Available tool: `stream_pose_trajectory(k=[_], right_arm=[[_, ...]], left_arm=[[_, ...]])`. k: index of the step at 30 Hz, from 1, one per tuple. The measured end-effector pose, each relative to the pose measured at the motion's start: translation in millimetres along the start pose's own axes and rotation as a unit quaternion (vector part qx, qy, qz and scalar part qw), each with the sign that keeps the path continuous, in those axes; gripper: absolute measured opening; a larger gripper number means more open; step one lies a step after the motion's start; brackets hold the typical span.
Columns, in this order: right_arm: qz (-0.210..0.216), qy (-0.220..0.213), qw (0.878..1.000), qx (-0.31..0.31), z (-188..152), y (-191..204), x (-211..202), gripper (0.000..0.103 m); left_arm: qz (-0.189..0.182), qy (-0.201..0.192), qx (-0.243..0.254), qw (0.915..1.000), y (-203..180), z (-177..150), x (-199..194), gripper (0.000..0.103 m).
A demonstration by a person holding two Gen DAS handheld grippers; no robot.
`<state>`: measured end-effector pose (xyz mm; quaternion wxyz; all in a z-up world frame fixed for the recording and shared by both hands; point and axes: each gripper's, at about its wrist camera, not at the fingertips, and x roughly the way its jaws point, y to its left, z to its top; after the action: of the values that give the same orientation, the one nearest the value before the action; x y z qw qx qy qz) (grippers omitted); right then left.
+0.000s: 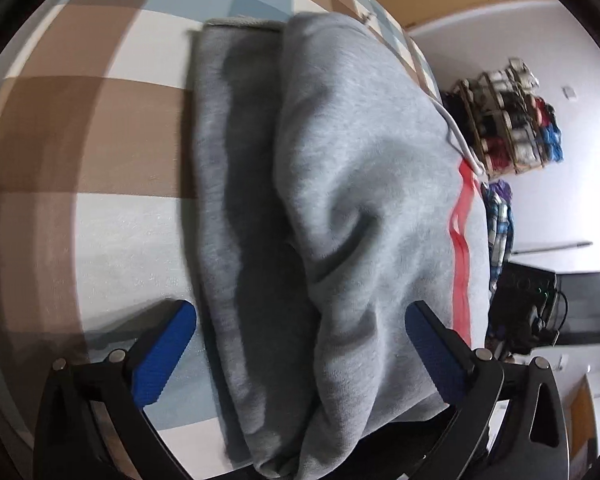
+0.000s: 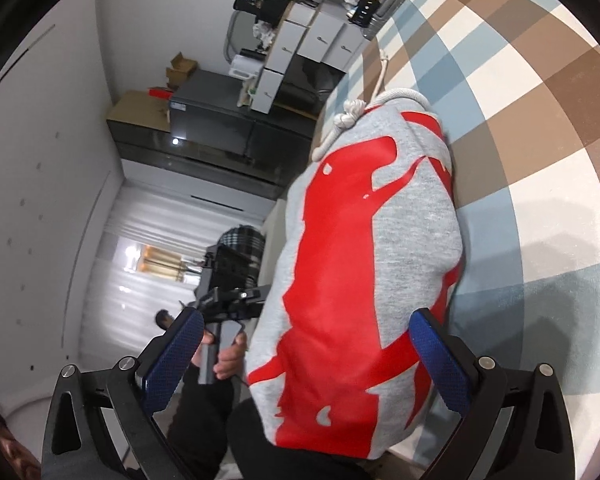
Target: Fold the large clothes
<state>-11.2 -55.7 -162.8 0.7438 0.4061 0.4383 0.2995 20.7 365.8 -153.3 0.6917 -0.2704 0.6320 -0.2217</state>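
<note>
Left gripper [image 1: 300,354]: jaws spread wide, grey hoodie [image 1: 340,200] bunched between them, pads not pinching | Right gripper [image 2: 306,354]: jaws spread, red-printed fold between, grip not clear | Hoodie: folded on checked blanket [image 1: 100,128], near its edge | Open blanket lies beside the hoodie

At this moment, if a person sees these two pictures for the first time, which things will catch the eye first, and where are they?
The folded grey hoodie lies in the middle, on a checked brown, blue and white cover, and its big red print is the loudest thing in the right wrist view. In the left wrist view, the left gripper stands wide open, the grey cloth between its blue pads. A white drawstring is knotted at the hoodie's far end.
</note>
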Motion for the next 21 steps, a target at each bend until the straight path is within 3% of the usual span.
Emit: stream_pose_trajectory(k=[8,12,14,21], right_arm=[[-0.066,-0.009,0.998,0.010,4.6,4.6,12.5,0.103],[-0.107,-0.001,0.994,0.027,4.2,2.5,21.2,0.103],[-0.124,0.008,0.992,0.025,3.9,2.9,25.4,0.103],[-0.135,0.059,0.989,0.027,15.1,-5.3,37.7,0.103]], left_arm=[[-0.051,0.037,0.013,0.9979,-16.2,19.6,15.1,0.101],[-0.151,0.049,-0.009,0.9872,-0.6,21.1,17.1,0.102],[-0.179,0.053,0.000,0.9824,1.9,22.2,16.1,0.101],[-0.210,0.066,0.051,0.9741,-3.7,17.8,18.4,0.101]])
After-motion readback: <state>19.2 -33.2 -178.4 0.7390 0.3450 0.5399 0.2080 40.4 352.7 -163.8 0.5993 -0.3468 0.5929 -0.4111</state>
